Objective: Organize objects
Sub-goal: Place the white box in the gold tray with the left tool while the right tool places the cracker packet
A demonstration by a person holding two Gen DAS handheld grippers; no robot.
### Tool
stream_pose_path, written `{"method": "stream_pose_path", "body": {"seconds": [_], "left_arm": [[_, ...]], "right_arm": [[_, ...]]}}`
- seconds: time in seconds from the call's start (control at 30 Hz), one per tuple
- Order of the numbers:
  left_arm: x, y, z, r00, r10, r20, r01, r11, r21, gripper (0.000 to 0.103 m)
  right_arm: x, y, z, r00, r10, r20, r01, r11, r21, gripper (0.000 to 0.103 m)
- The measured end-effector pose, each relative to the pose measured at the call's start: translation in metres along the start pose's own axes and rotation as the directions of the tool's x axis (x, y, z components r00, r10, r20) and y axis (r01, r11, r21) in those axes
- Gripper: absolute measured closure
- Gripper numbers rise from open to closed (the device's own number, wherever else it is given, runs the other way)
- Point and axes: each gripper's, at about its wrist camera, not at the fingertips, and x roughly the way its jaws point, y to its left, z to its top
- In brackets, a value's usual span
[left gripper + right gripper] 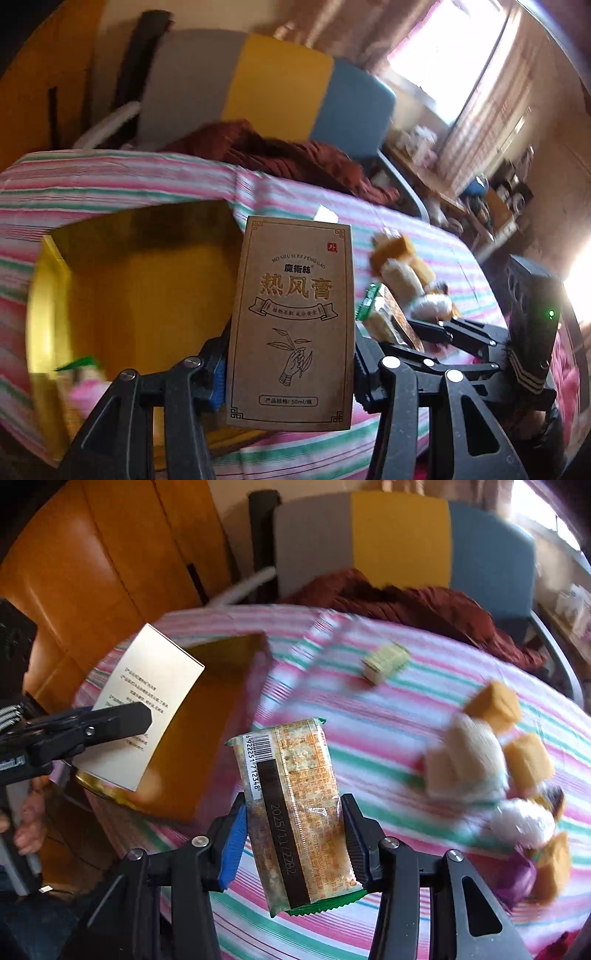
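Note:
My left gripper [290,365] is shut on a brown cardboard carton with Chinese print [291,325], held upright beside the open gold box [140,280]. The carton's white back [147,705] and the left gripper [122,720] show in the right wrist view, over the gold box [218,716]. My right gripper [293,834] is shut on a wrapped snack bar with a barcode [295,808], held above the striped cloth [369,716]. The snack bar [384,317] and right gripper [443,332] also show in the left wrist view.
Several small wrapped snacks [495,746] lie on the cloth at the right, and one green packet [386,662] farther back. A rust-red garment [424,605] lies at the table's far edge before a grey, yellow and blue chair [399,539]. Packets [81,384] lie inside the gold box.

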Motion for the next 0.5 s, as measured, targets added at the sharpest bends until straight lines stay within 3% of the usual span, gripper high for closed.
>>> {"method": "stream_pose_path", "body": {"seconds": [0.23, 0.5], "left_arm": [[-0.033, 0.070, 0.006, 0.993, 0.105, 0.048, -0.100, 0.990, -0.098, 0.051], [-0.046, 0.129, 0.001, 0.979, 0.198, 0.049, -0.187, 0.967, -0.170, 0.051]], "right_arm": [[0.014, 0.066, 0.027, 0.993, 0.113, 0.029, -0.112, 0.993, -0.032, 0.054], [0.065, 0.120, 0.029, 0.985, 0.159, -0.071, -0.163, 0.985, -0.048, 0.054]]}}
